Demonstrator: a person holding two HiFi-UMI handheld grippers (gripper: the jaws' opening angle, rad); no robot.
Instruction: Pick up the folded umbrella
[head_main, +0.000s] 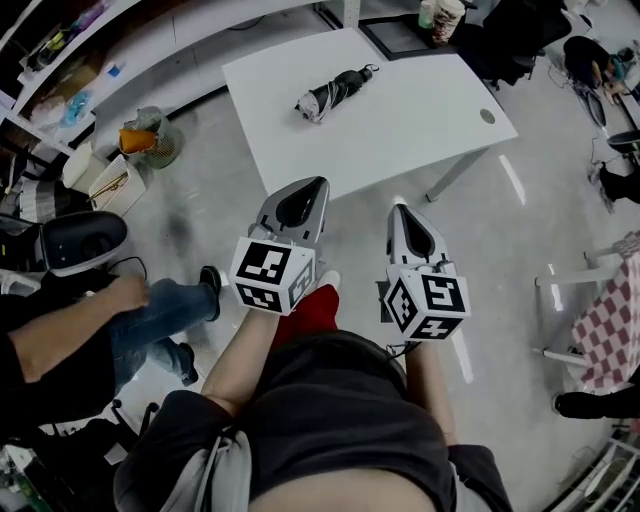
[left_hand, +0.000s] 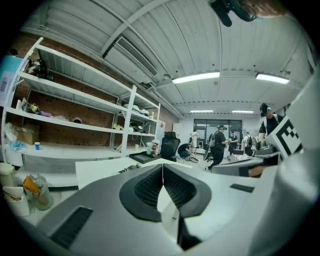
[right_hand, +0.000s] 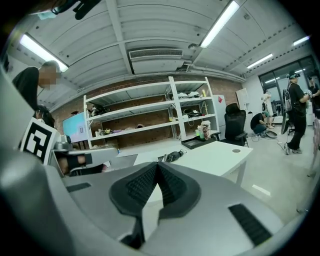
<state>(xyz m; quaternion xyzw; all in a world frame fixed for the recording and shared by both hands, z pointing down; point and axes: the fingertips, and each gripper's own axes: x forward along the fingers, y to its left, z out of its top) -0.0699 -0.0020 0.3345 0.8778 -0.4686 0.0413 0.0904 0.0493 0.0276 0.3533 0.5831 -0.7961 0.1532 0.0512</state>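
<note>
Locate the folded umbrella (head_main: 335, 93) on the far-left part of the white table (head_main: 430, 120), lying flat and well clear of the table's edges. Note its long axis: diagonal across the table, one end toward the table's left side, the other toward its far side. Find both grippers on the near side of the table, at about its near edge, side by side and pointing across the table, nearly level. Treat the left gripper (head_main: 314, 188) as the nearer one, almost in line with the umbrella; expect the right gripper (head_main: 402, 212) to need a longer, slanted reach. Confirm both sets of jaws fully closed, pads together, nothing between them. Open before approaching the umbrella.
</note>
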